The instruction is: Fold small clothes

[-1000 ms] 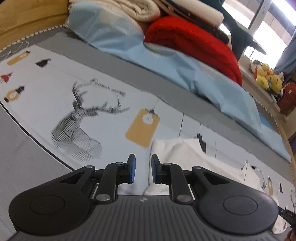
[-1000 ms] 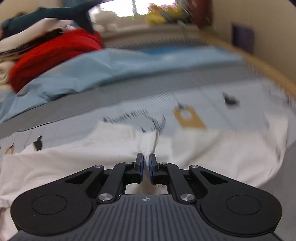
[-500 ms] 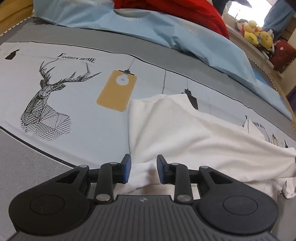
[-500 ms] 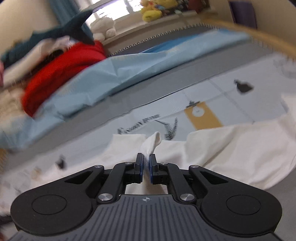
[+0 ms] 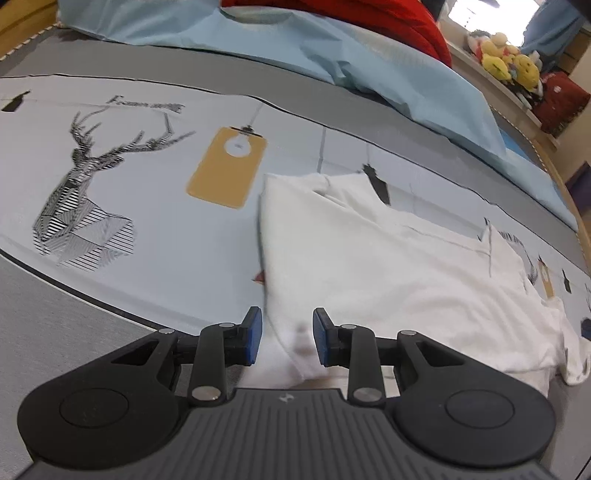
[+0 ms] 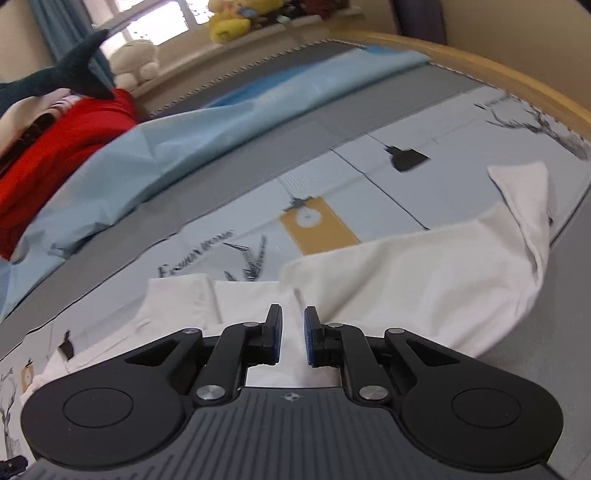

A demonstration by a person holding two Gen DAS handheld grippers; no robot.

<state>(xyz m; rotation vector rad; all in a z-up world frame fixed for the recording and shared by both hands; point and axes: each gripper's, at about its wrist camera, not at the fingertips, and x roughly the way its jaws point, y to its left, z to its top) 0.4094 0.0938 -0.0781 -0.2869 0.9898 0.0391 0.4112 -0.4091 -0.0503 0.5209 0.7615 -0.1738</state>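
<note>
The bed [image 5: 155,229] was seen spread wide, its printed sheet serving as the folding surface, with a blue quilt [image 5: 369,70] and red blanket [image 5: 399,22] pushed to the far side, presumably to keep the middle free. Plush toys [image 5: 506,62] were lined on the sill beyond.

The white garment [image 5: 388,258] was laid flat across the sheet, one straight folded edge beside the yellow tag print [image 5: 225,168]; from the right view a sleeve [image 6: 524,199] was seen trailing towards the bed's edge, not yet tucked in. A fold was judged to have just been laid down, with more folds owed.

The left gripper [image 5: 287,341] was angled steeply down over the garment's near corner. Its jaws were parted, cloth lying loose between the blue pads [image 5: 253,339] and untouched by them, so nothing was gripped: a release, by the look of it.

The right gripper [image 6: 293,336] was tilted down over the garment's middle. Its jaws were opening, white cloth seen in the narrow gap but not pinched by the pads [image 6: 276,334]. Both tools were thus judged to be letting the cloth settle.
</note>
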